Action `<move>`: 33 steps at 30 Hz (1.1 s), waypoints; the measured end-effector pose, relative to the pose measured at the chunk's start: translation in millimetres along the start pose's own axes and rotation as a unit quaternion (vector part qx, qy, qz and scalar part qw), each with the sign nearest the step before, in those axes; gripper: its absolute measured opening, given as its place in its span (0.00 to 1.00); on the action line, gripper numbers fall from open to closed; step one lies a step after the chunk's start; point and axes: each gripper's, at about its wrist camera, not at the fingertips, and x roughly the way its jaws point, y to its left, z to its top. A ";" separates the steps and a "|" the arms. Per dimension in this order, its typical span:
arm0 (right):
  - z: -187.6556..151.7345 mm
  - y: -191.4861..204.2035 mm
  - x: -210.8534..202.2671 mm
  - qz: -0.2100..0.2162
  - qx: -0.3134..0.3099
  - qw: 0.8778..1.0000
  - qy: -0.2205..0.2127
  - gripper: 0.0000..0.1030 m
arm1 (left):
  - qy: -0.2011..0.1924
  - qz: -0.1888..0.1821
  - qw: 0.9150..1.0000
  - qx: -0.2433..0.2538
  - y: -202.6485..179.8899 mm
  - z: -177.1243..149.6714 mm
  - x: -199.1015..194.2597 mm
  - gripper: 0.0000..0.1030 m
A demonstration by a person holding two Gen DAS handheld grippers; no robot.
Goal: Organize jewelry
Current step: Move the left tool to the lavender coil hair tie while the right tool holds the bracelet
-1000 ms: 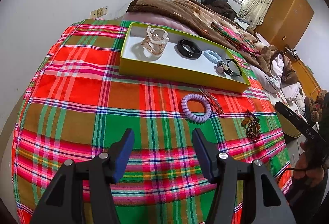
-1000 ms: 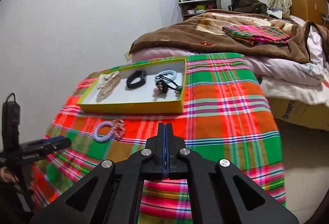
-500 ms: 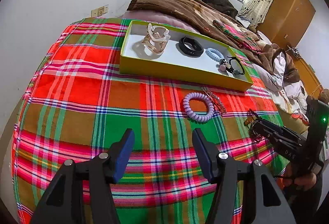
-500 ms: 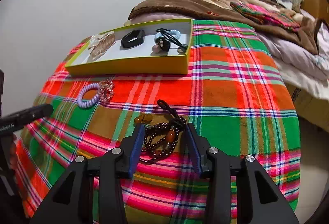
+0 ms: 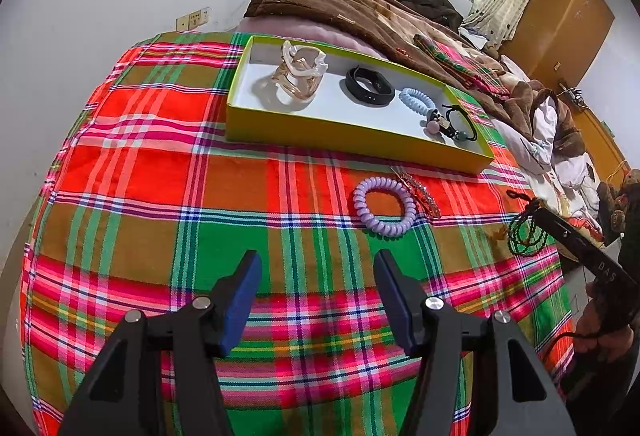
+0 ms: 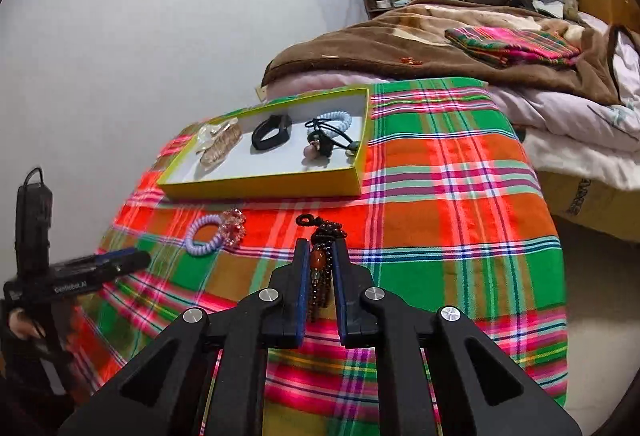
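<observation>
While the right gripper pinches the bead bracelet clear of the plaid cloth, the left gripper hangs wide apart, holding nothing.
Ahead of the right gripper and to its left sits the yellow tray, with a clear hair claw, a black band, a blue coil tie and a black tie inside; nearer, left of its fingers, a purple coil tie touches a sparkly clip on the cloth. From the left gripper, the purple coil lies just ahead to the right, the tray beyond it.
</observation>
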 end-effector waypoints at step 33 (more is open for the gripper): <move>-16.9 10.2 31.4 -0.030 -0.075 0.996 0.050 0.17 | 0.016 0.012 1.000 0.007 -8.5 16.0 17.3 0.59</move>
